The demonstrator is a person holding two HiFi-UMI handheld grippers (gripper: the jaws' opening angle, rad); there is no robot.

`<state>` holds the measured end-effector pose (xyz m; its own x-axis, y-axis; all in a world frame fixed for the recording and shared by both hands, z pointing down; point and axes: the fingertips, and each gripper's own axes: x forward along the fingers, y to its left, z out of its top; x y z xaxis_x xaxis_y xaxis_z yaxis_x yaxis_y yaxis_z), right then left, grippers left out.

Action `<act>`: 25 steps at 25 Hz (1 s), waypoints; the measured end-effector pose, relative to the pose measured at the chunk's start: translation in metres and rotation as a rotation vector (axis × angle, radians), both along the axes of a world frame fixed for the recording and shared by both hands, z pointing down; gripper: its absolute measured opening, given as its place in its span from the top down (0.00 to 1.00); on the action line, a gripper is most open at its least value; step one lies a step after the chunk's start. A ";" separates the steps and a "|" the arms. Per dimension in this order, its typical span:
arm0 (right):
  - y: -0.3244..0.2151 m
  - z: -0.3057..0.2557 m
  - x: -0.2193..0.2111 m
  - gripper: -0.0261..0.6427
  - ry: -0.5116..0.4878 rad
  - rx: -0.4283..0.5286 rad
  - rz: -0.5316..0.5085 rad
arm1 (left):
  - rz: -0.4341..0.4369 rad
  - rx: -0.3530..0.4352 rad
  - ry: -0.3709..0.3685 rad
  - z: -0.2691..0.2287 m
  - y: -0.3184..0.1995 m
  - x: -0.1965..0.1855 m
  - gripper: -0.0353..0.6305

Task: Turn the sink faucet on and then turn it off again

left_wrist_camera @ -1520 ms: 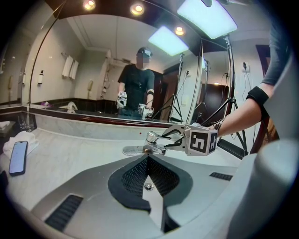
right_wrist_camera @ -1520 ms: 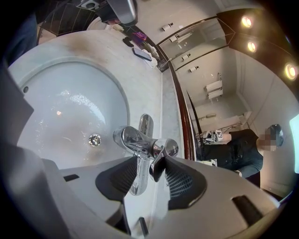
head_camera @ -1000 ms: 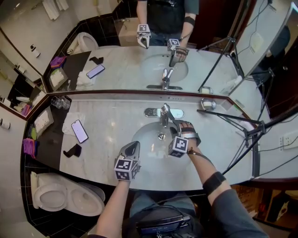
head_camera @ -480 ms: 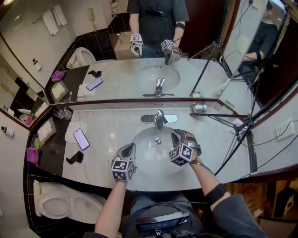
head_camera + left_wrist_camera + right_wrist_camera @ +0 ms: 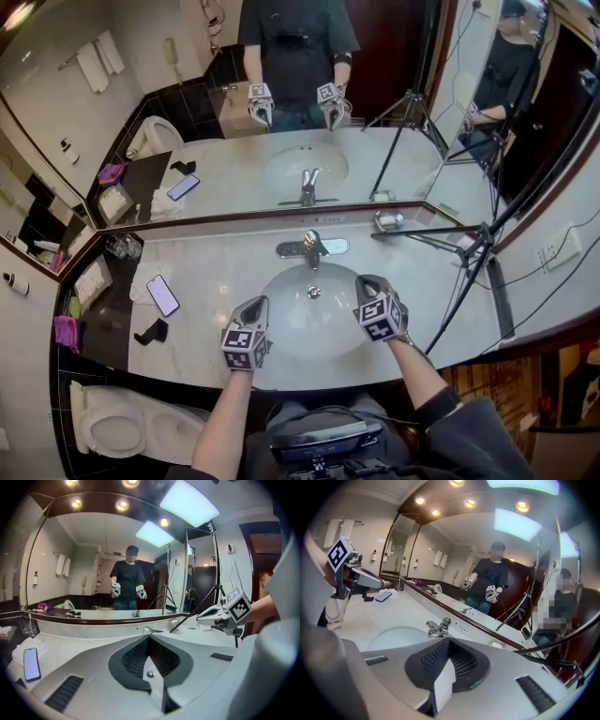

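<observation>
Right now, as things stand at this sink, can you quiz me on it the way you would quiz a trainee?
1. True or false: the right gripper is clamped on the faucet.
2. Where on the counter does the phone lie? A) left of the sink B) right of it C) behind the faucet
3. What is between the jaws of the left gripper?

Key:
1. False: it is shut on nothing and hangs apart from the faucet.
2. A
3. Nothing; its jaws are together.
</observation>
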<state>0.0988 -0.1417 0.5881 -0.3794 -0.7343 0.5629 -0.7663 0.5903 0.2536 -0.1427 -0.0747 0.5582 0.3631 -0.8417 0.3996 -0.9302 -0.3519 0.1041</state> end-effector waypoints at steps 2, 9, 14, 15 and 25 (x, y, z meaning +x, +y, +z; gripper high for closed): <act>0.005 0.000 0.007 0.94 -0.073 -0.034 0.039 | -0.001 0.005 0.002 -0.002 0.001 -0.001 0.97; 0.029 0.011 0.029 0.94 -0.294 -0.142 0.159 | 0.003 0.030 0.016 -0.011 0.009 -0.004 0.97; 0.037 0.017 0.041 0.94 -0.379 -0.173 0.212 | 0.002 0.018 0.008 -0.008 0.011 -0.003 0.97; 0.038 0.017 0.043 0.94 -0.385 -0.173 0.217 | 0.002 0.017 0.009 -0.008 0.012 -0.003 0.97; 0.046 0.022 0.053 0.94 -0.393 -0.179 0.223 | 0.006 0.007 0.012 -0.006 0.014 0.002 0.97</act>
